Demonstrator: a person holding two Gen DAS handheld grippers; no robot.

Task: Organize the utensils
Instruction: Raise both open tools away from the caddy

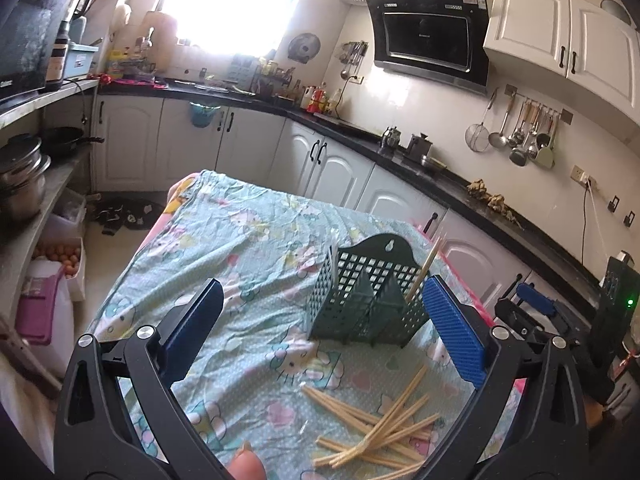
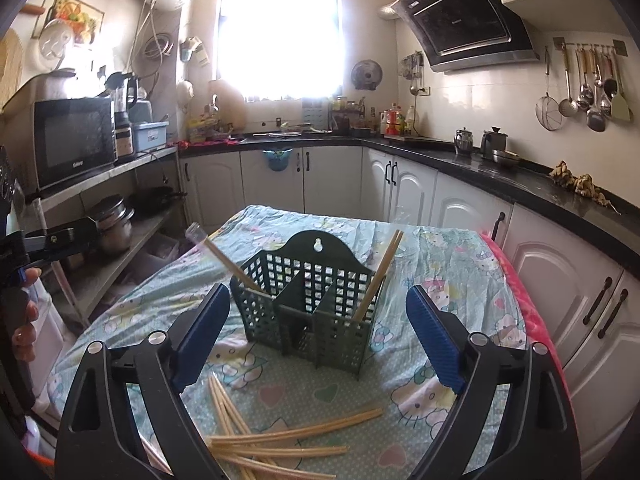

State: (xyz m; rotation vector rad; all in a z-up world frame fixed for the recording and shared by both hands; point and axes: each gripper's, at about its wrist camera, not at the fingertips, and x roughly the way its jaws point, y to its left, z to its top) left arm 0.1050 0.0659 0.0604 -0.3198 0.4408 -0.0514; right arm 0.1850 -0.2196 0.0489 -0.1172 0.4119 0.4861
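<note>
Because neither tool has anything between its pads, you have both the left gripper (image 1: 322,332) and the right gripper (image 2: 318,344) spread wide and hovering above the table, apparently so that either can drop onto a stick without a regrip. Nearest to you lies the loose pile of chopsticks (image 2: 280,440), crossed over one another on the patterned tablecloth (image 2: 440,248); that tangle looks like the reason for such a generous opening, since a single stick must be singled out from its neighbours. The pile sits under the right gripper and toward the right pad of the left one, so my guess is the right is better placed for the next pick. Just beyond the pile stands the green utensil basket (image 2: 308,312), upright with its tall hanging back turned away from you, leaving the low front and the dividers open to your approach. One wrapped pair (image 2: 224,258) leans out of its left compartment and another pair (image 2: 380,272) out of its right, tilted because the cells are wide and shallow, so sorting is begun but far from finished. Further off, the black counter (image 2: 460,160) and white cabinets (image 2: 404,192) ring the table.
</note>
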